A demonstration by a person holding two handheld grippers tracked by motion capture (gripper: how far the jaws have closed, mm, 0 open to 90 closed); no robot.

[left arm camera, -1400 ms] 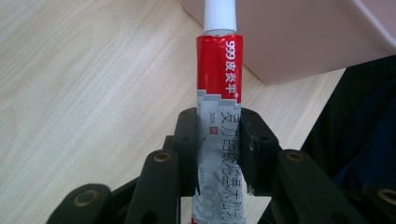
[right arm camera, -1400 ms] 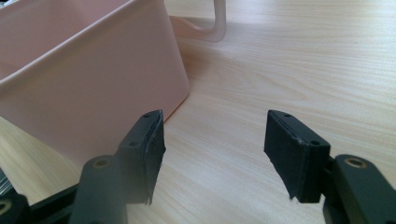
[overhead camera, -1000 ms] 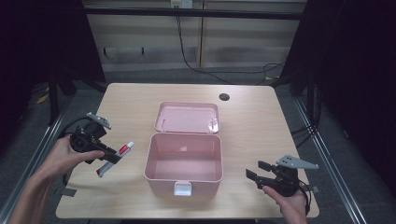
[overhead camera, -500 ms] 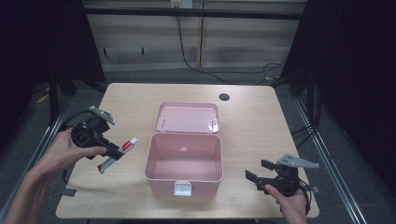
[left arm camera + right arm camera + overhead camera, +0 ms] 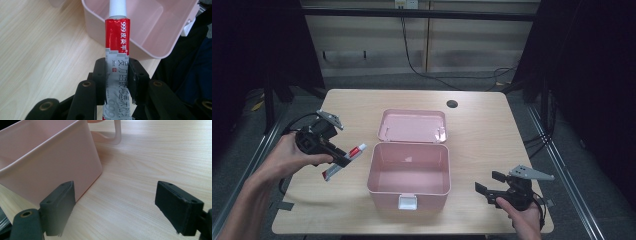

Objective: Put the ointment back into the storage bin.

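A red and silver tube (image 5: 357,150) with a white cap hangs above the table, left of the pink box (image 5: 408,186). My left gripper (image 5: 343,160) is shut on the tube's silver lower half. In the left gripper view the tube (image 5: 117,32) points cap-first at the box's near wall (image 5: 140,42), with my left gripper (image 5: 117,77) clamped on it. The box stands with its lid (image 5: 413,125) folded back flat. My right gripper (image 5: 488,186) rests low at the box's right front corner; its jaws have just been opening and stand open around nothing (image 5: 116,205).
A white latch (image 5: 407,202) sticks out from the box's front. A round hole (image 5: 452,104) sits near the table's far edge. Bare wood (image 5: 155,157) lies right of the box wall (image 5: 50,157). Dark floor drops off on both sides of the table.
My left gripper has risen and moved right towards the box with the tube in it. The right hand has stayed in place, its jaws spread wider.
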